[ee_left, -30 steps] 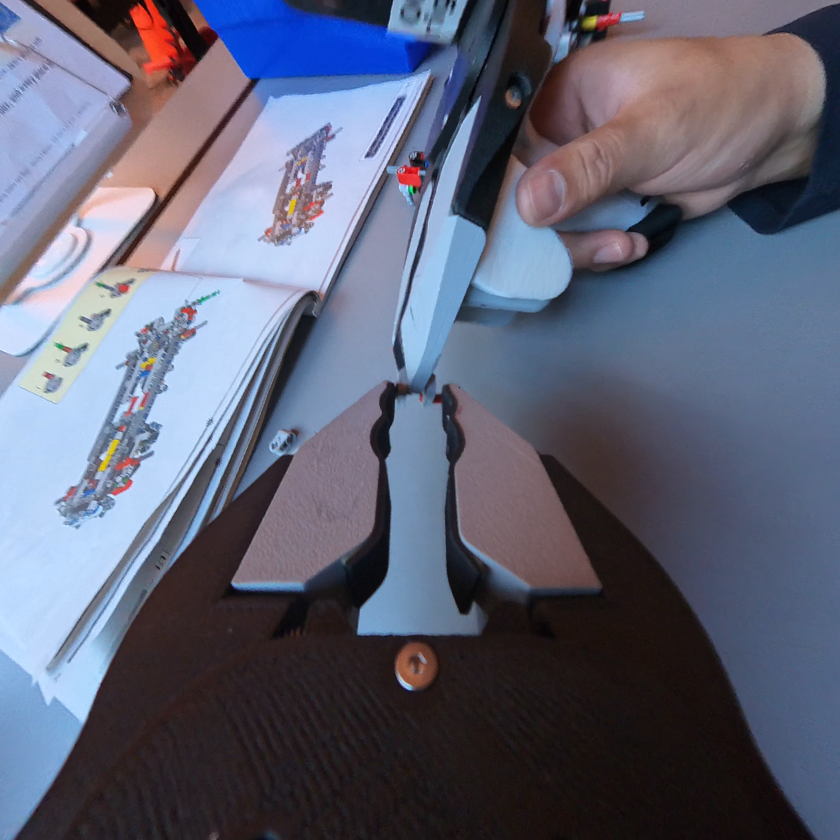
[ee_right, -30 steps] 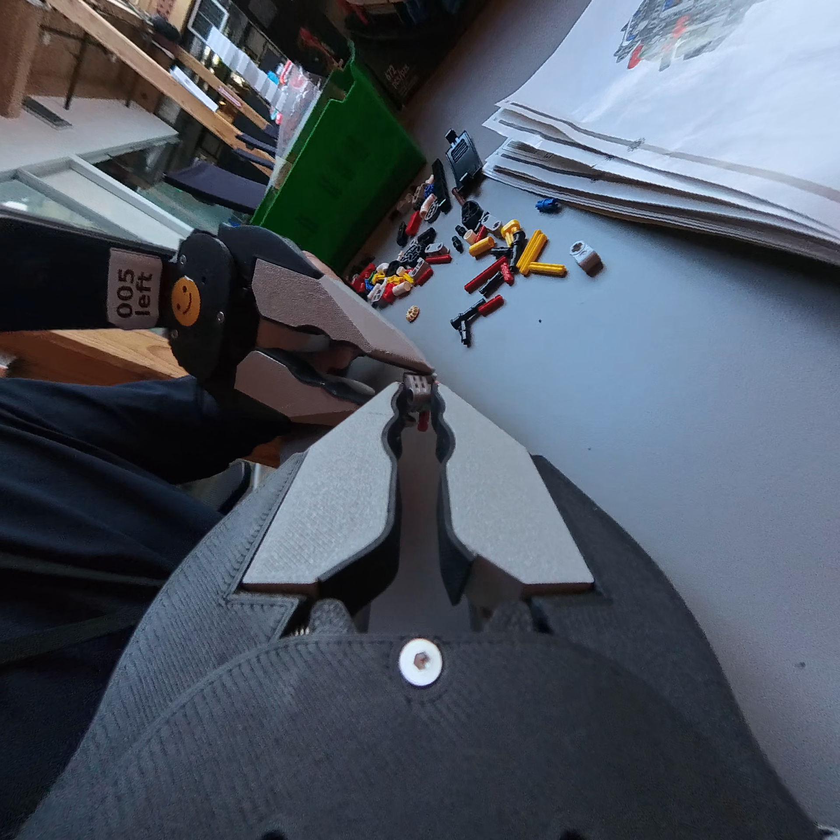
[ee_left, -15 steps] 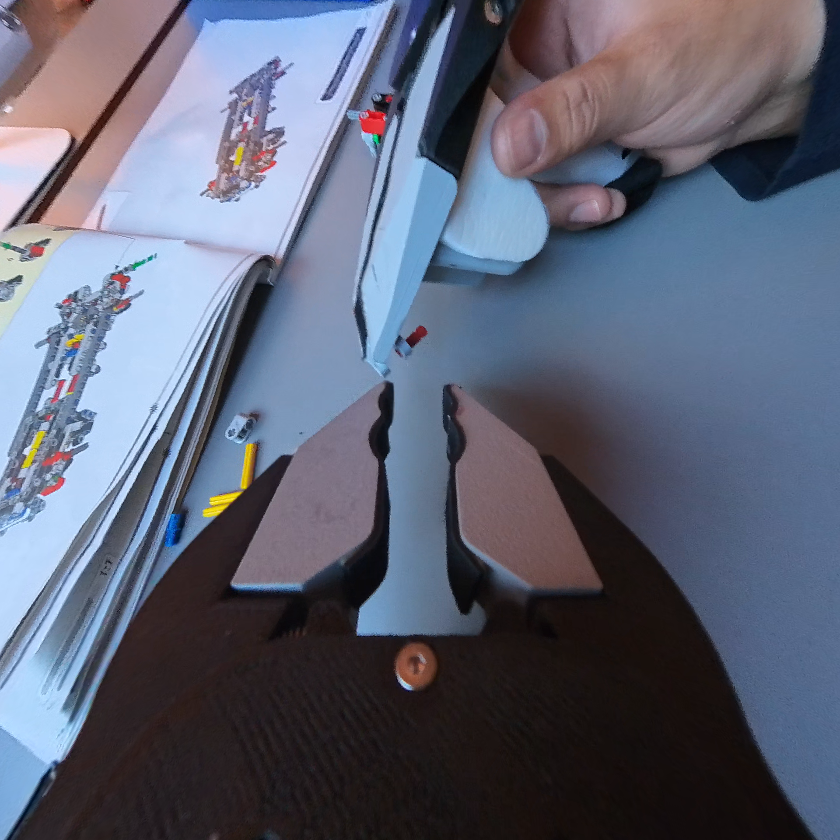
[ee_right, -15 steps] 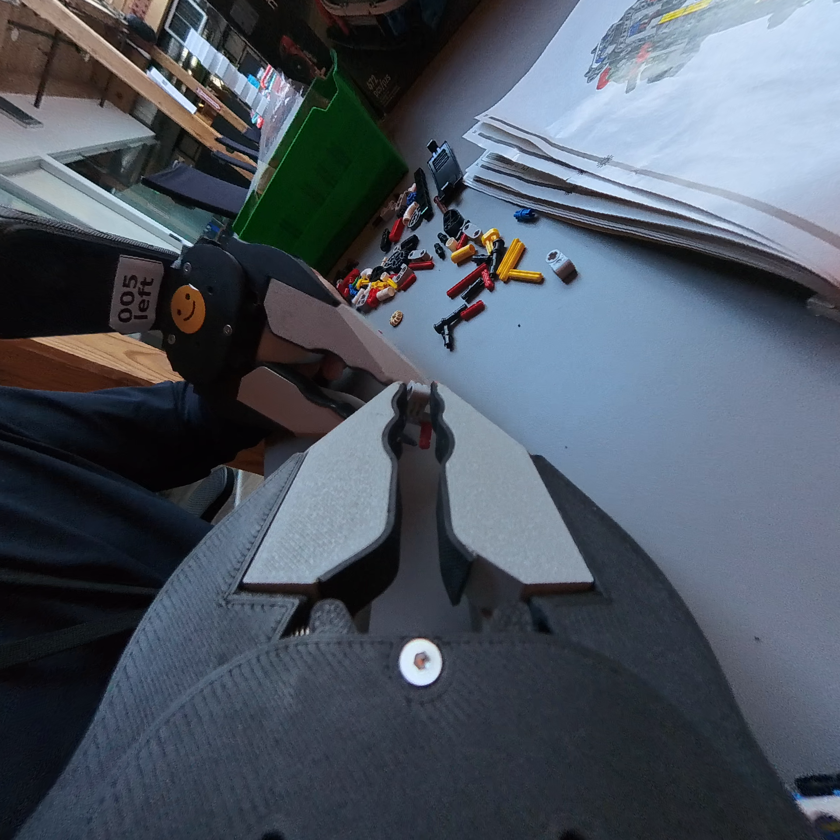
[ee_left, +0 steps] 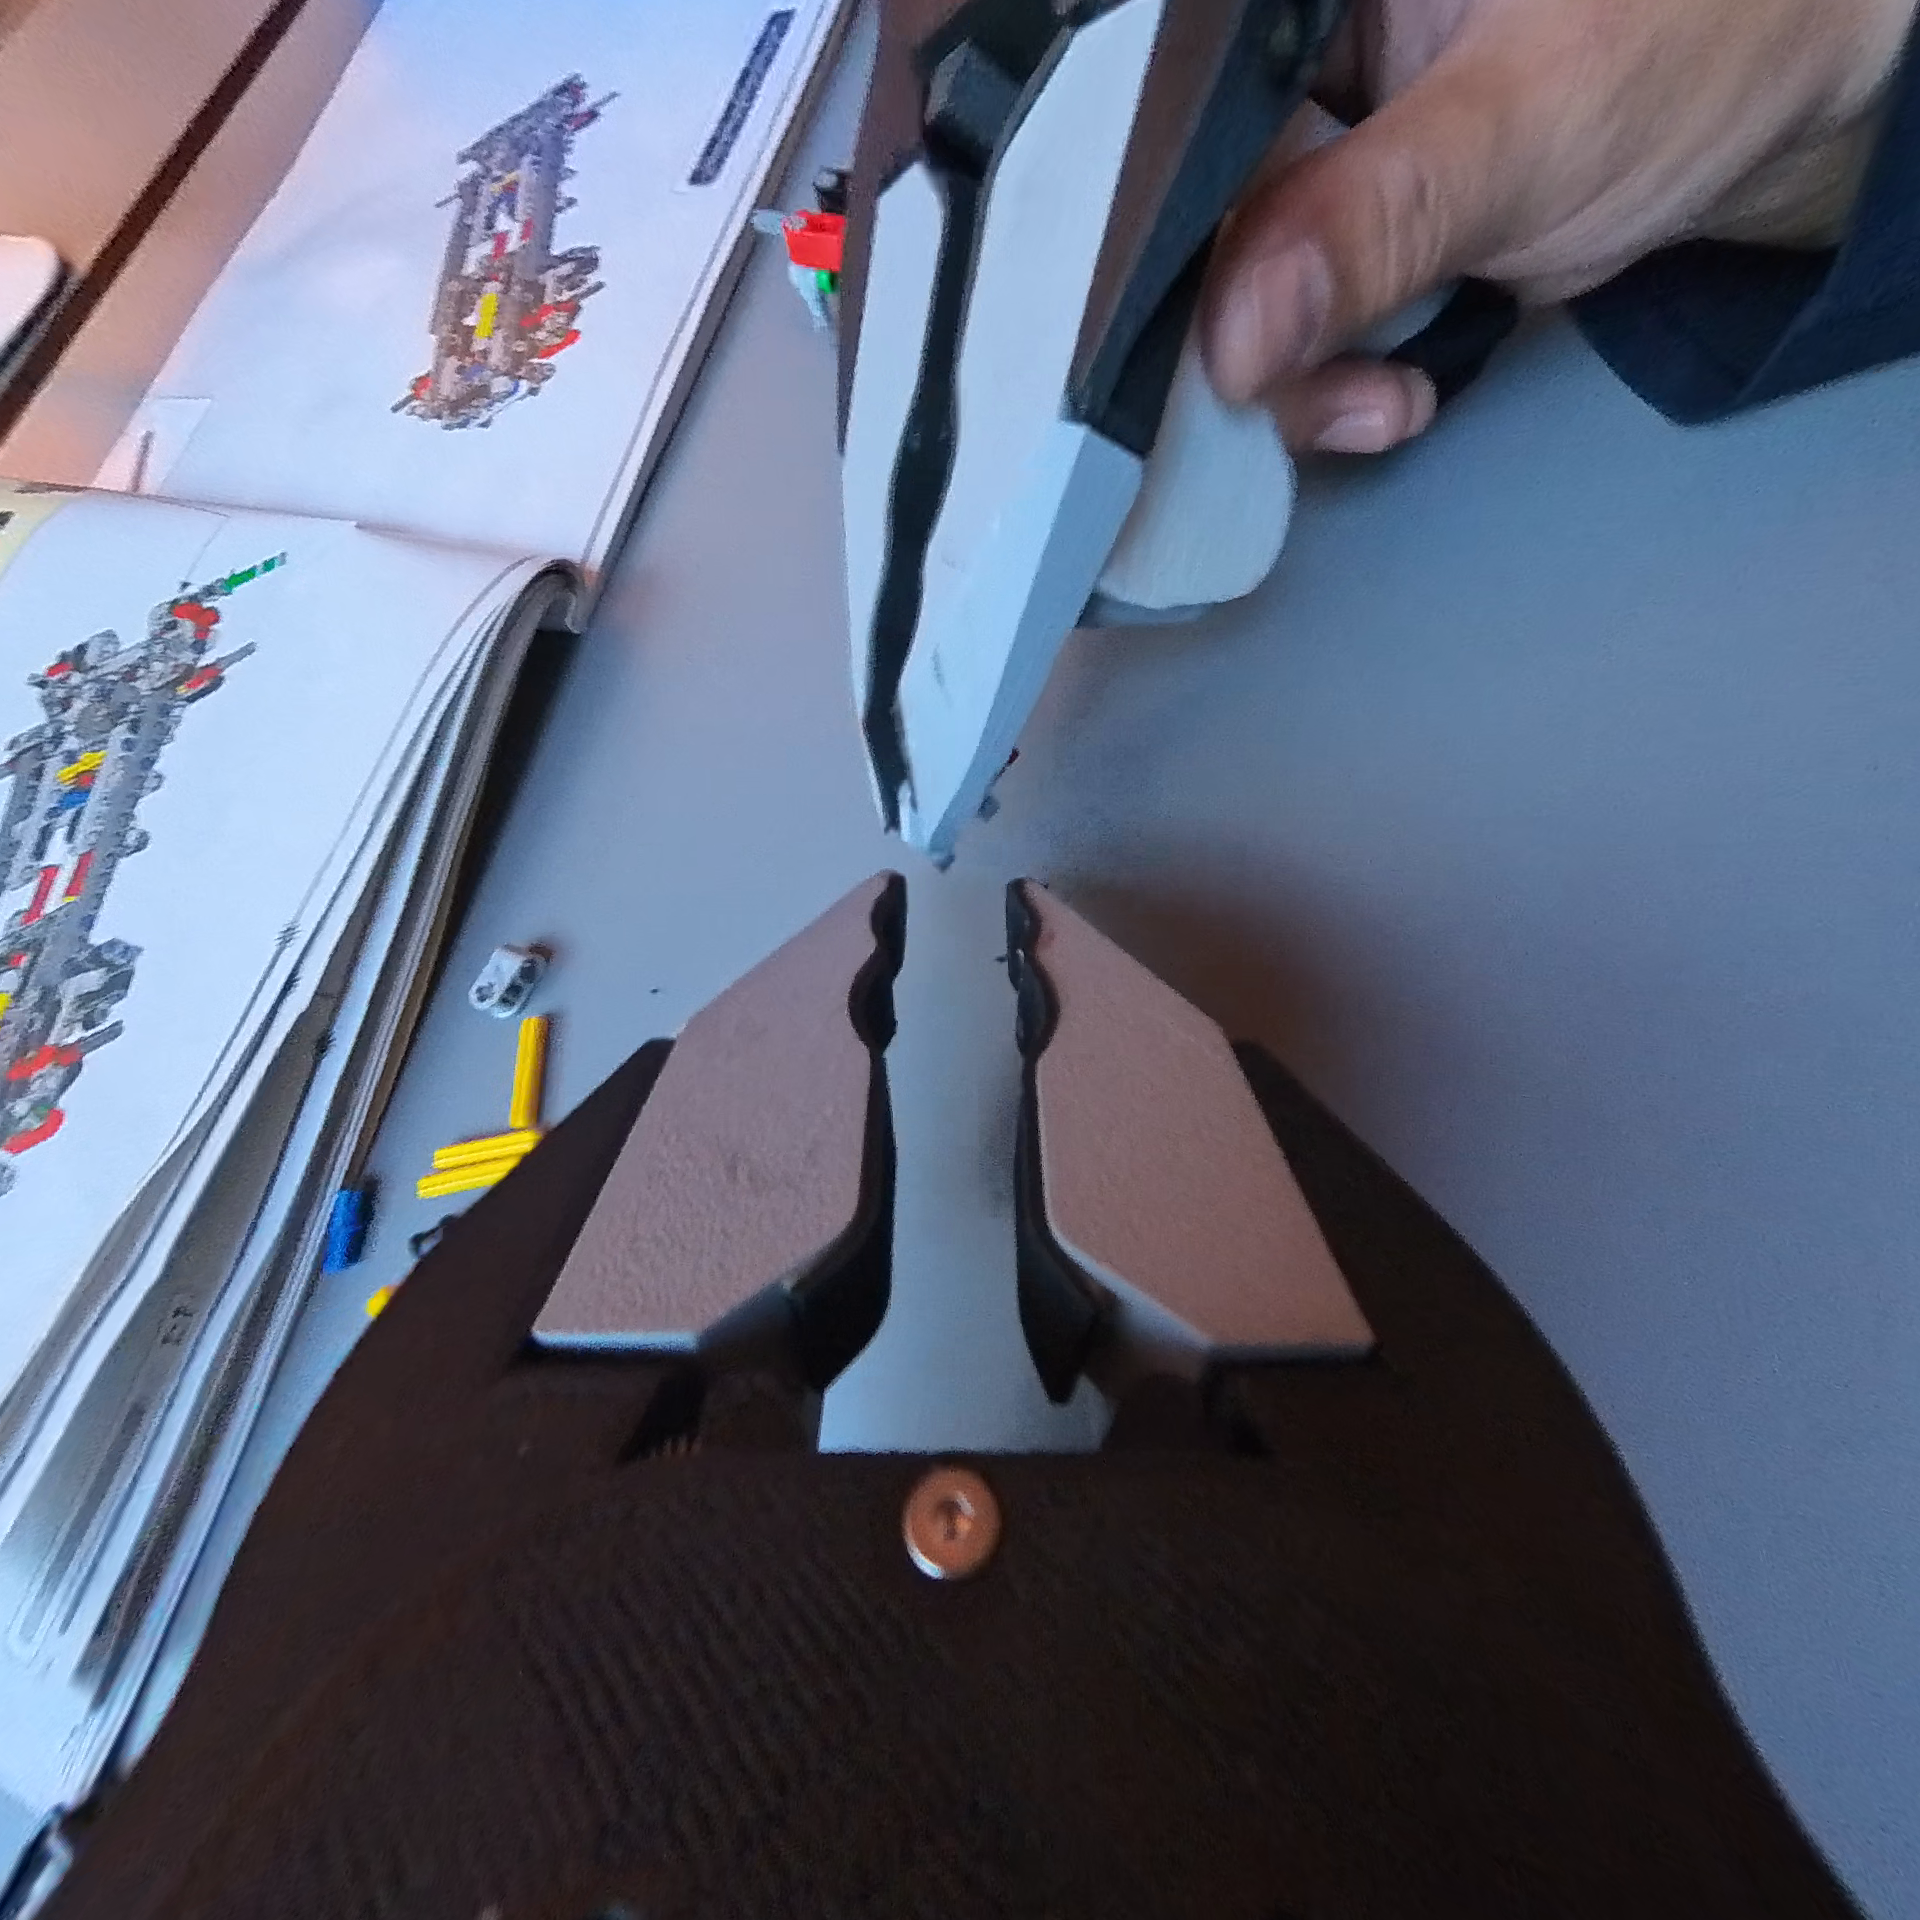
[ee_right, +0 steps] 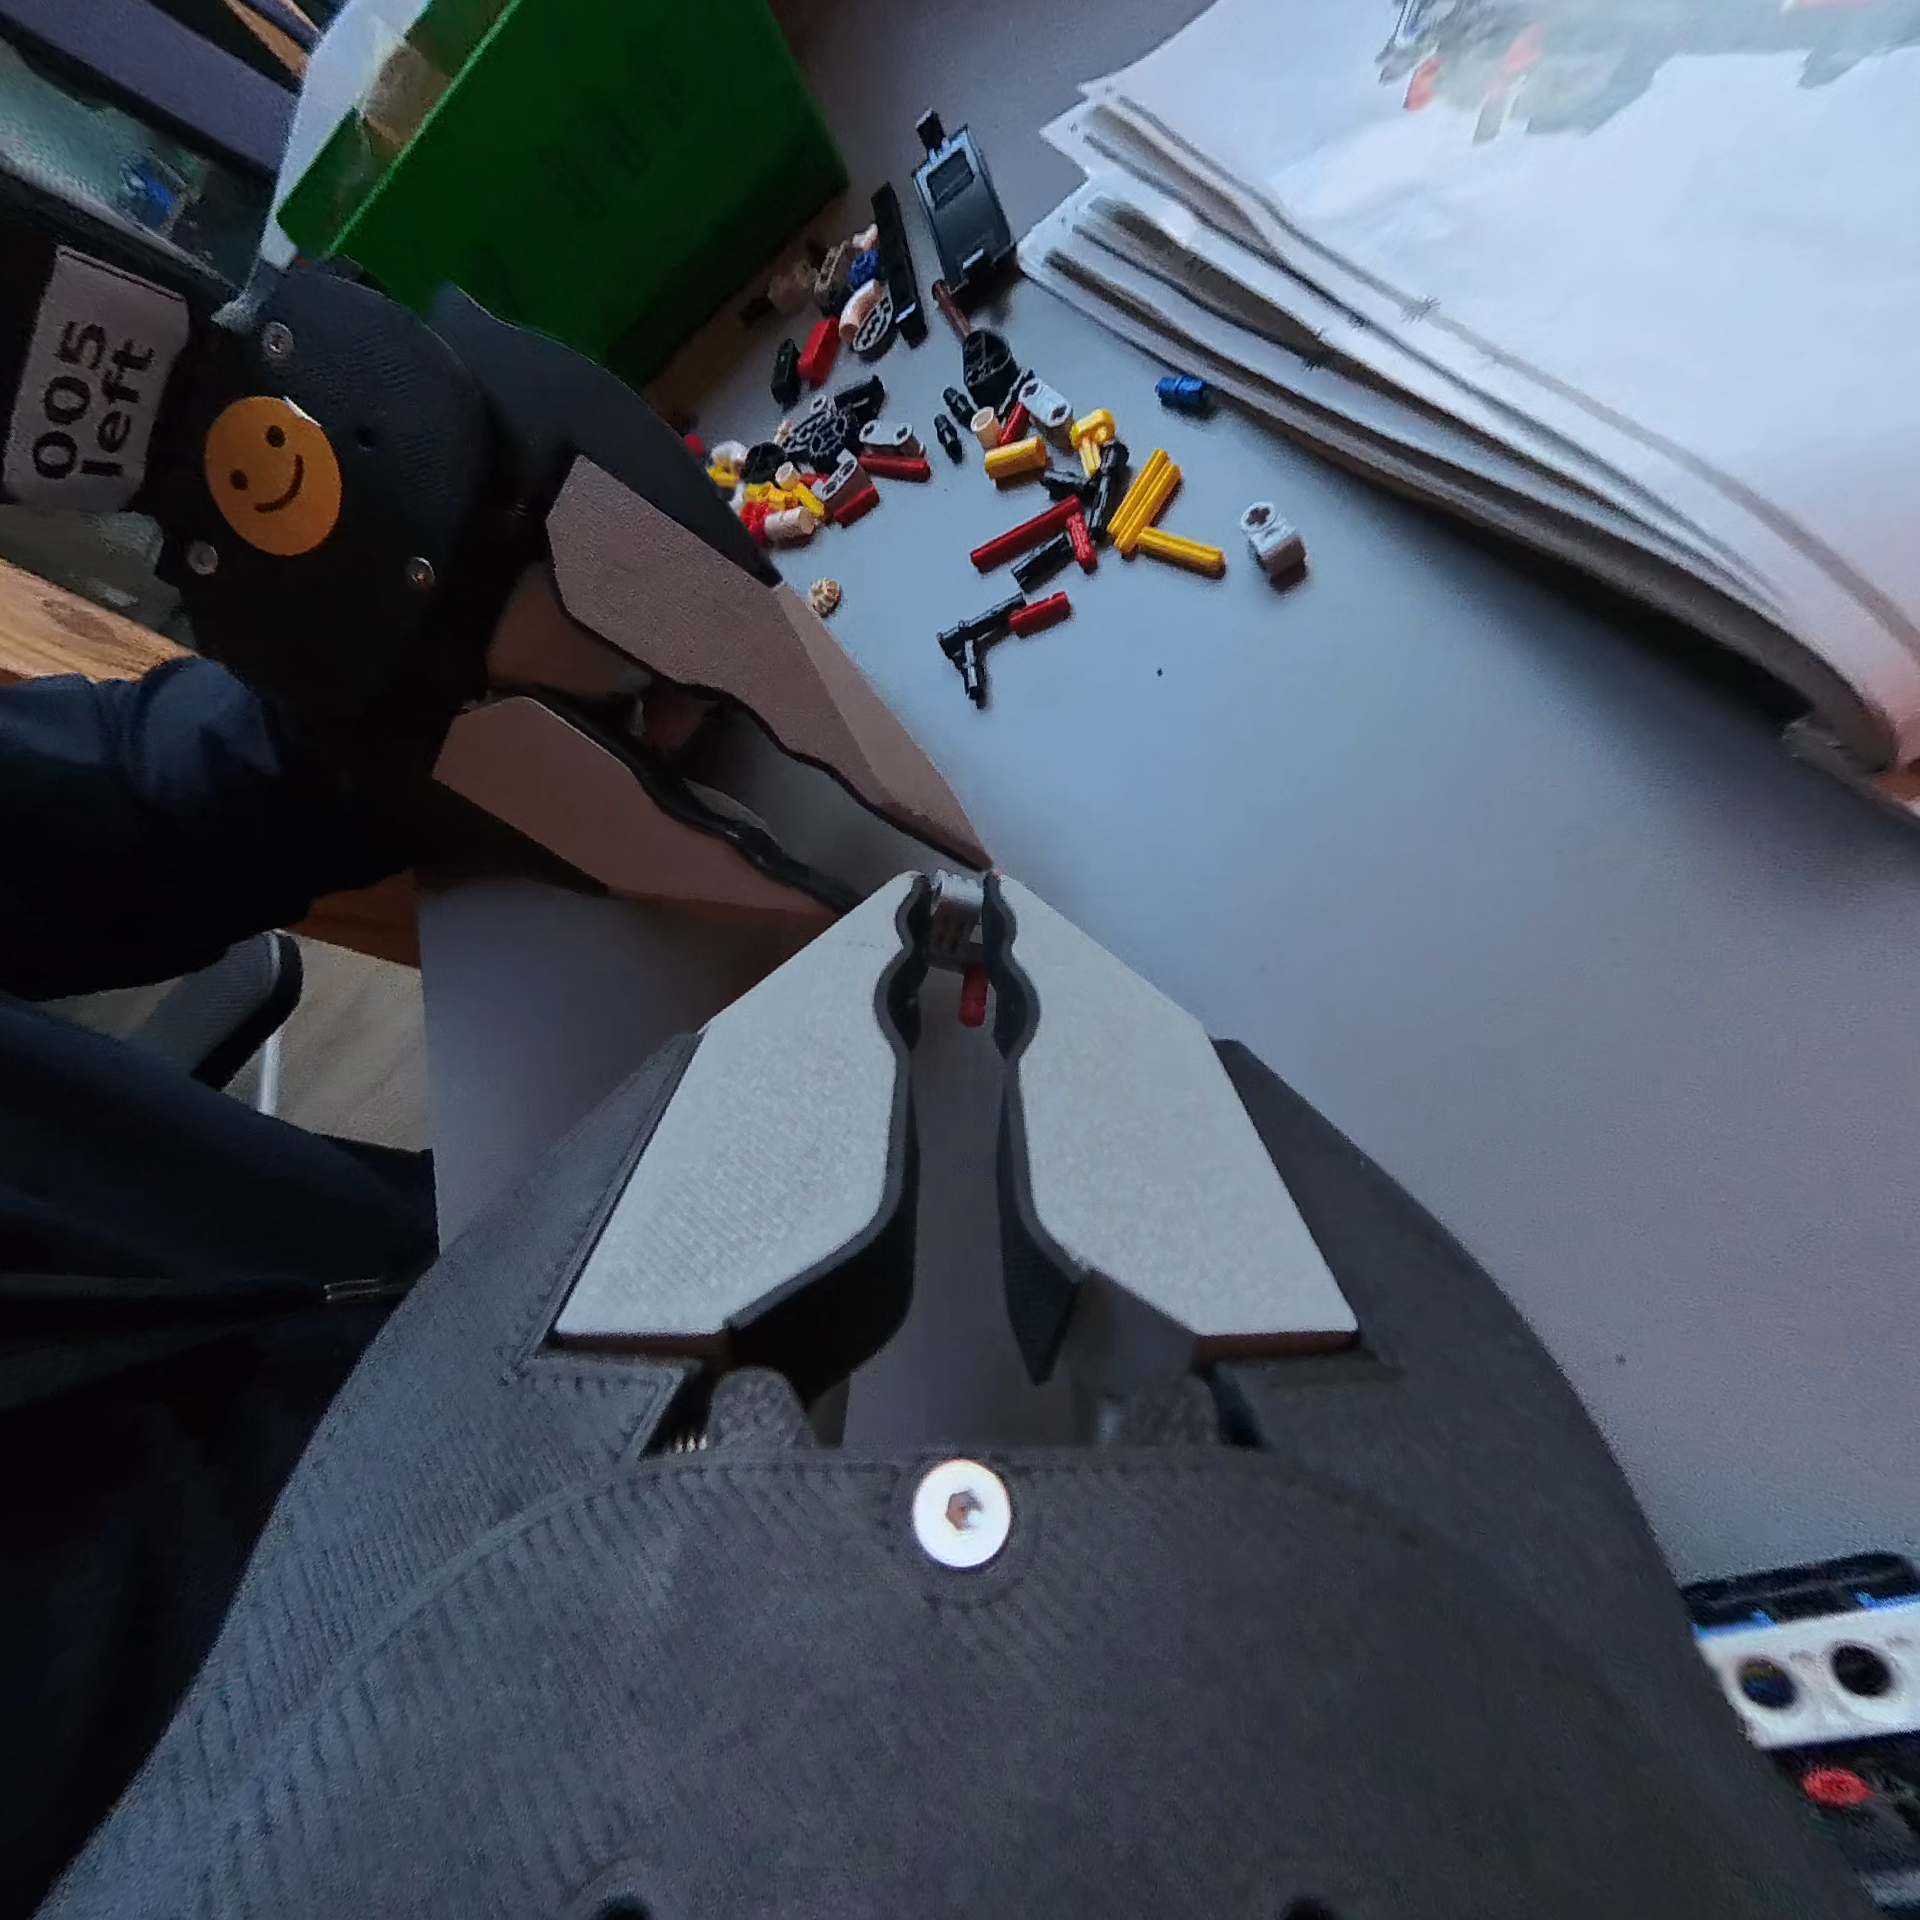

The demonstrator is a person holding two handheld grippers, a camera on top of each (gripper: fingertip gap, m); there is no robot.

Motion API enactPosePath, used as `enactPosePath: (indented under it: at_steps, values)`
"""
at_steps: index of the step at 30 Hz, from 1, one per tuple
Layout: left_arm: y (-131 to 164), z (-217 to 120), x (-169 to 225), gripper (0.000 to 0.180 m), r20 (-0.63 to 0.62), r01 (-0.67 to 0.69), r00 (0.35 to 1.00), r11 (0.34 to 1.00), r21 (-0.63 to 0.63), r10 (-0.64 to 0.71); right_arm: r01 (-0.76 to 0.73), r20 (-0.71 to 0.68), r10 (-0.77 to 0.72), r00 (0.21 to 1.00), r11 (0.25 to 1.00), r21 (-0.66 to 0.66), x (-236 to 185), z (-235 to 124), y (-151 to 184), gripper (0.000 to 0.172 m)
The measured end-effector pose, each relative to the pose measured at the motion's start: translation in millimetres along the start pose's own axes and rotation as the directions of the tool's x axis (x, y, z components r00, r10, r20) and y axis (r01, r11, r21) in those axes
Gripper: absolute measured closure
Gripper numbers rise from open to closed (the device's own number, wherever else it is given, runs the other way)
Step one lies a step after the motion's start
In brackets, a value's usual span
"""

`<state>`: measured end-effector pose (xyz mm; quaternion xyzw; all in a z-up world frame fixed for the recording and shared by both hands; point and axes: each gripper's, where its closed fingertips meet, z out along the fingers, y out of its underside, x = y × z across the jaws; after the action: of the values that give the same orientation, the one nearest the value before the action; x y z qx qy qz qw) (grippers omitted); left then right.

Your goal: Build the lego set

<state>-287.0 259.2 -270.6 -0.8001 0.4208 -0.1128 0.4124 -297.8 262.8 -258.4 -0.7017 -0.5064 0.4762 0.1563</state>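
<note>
Grey tabletop point(ee_left: 1455, 935) is filling both views, with open instruction booklets point(ee_left: 260, 831) lying along the left in the left wrist view and a scatter of small building pieces point(ee_right: 997, 468) — red, yellow, black, tan — spread at the far side in the right wrist view, near a green bin point(ee_right: 582, 156).

The right gripper point(ee_right: 954, 894) is pinching a small grey connector piece point(ee_right: 954, 920) right at its tips, both pads pressing on it, with a short red pin point(ee_right: 972, 995) sticking out of the piece back toward the camera. Gripping it at the very tip is probably leaving most of the piece exposed and reachable.

The left gripper point(ee_left: 954, 894) is standing with its fingers parted and nothing between them, only bare table showing through the gap. Its tips are pointing at the right gripper's tips, just beside them — in the right wrist view one left finger point(ee_right: 748, 665) is nearly touching the grey piece.

A hand point(ee_left: 1558, 187) is wrapping the right gripper's handle. A grey connector point(ee_left: 507, 977), yellow axles point(ee_left: 499, 1132) and a blue pin point(ee_left: 348, 1226) are lying near the booklet's edge.
</note>
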Motion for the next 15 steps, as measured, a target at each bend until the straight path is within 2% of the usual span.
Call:
enactPosePath:
  at_steps: [7,10,12,15]
  values:
    - [4.6,10.4,5.5,0.153,0.014,-0.048,0.999,0.997,-0.067,0.049,-0.003,-0.034,0.002,0.999,0.999,-0.045,7.3,3.7,3.0,0.166]
    - [6.3,10.6,6.1,0.154,-0.018,0.018,1.000,0.998,-0.064,-0.019,-0.031,-0.023,0.030,0.999,0.999,-0.041,8.3,6.1,4.1,0.166]
    - [7.3,10.0,13.5,0.167,-0.085,0.053,0.995,0.996,-0.071,-0.059,-0.031,-0.051,0.028,0.998,0.999,-0.044,12.1,6.3,4.9,0.166]
    - [5.8,11.3,13.6,0.165,-0.070,0.034,0.997,0.997,-0.066,-0.038,0.019,-0.087,-0.025,0.996,0.998,-0.062,12.2,6.7,6.1,0.166]
